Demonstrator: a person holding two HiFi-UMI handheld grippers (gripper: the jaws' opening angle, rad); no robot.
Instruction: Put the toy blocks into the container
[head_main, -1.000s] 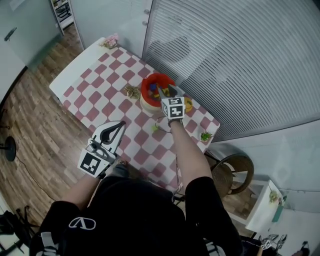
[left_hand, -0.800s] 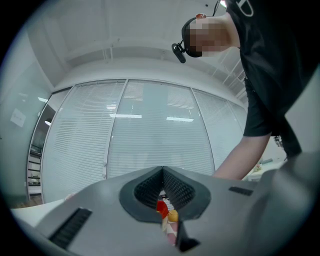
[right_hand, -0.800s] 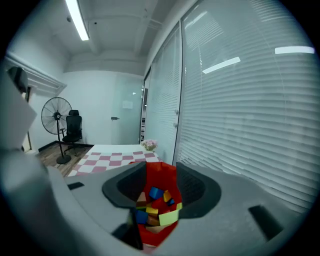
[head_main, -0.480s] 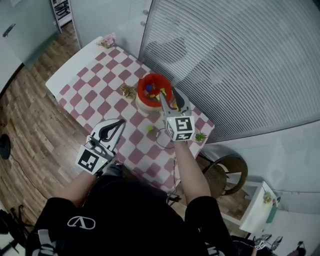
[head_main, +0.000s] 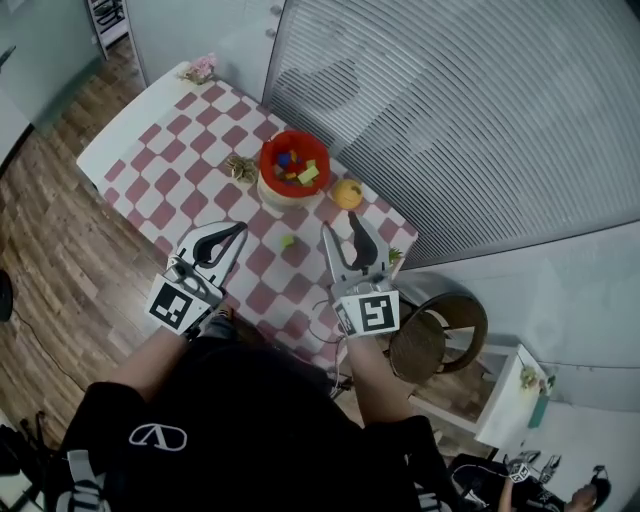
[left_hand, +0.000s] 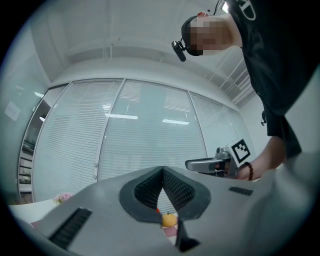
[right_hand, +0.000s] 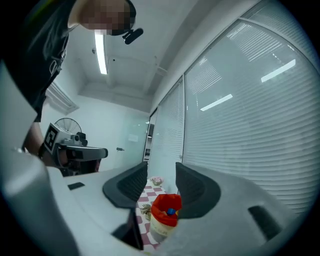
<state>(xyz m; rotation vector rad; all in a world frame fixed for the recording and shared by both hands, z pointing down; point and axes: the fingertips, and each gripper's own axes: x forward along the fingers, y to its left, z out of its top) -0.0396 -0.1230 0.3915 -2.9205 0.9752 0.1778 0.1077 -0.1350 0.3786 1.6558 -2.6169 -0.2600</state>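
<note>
**Head view, with both gripper views.** The container (head_main: 266, 163), red-rimmed with a pale wall, stands on the checked table (head_main: 150, 150) towards the far edge, near the slatted blinds (head_main: 450, 120). Toy blocks (head_main: 297, 170) in blue, yellow and green lie inside it.

1 small green piece (head_main: 288, 240) lies on the table on the near side of the container, apart from it. Whether it is a block cannot be told. An orange round fruit (head_main: 347, 193) sits just beside the container on the right, and a dried sprig (head_main: 239, 167) just beside it on the left. Pink flowers (head_main: 203, 68) mark the far corner.

The left gripper (head_main: 238, 230) hangs over the table's near edge. Its jaws meet at the tips and hold nothing.

The right gripper (head_main: 341, 224) hangs over the near right part of the table, well apart from the container. Its jaws stand partly apart, have just been closing a little, and have nothing between them. In the right gripper view the container shows beyond the gap.

A round stool (head_main: 440, 335) stands to the right of the table on the wooden floor (head_main: 60, 230).
</note>
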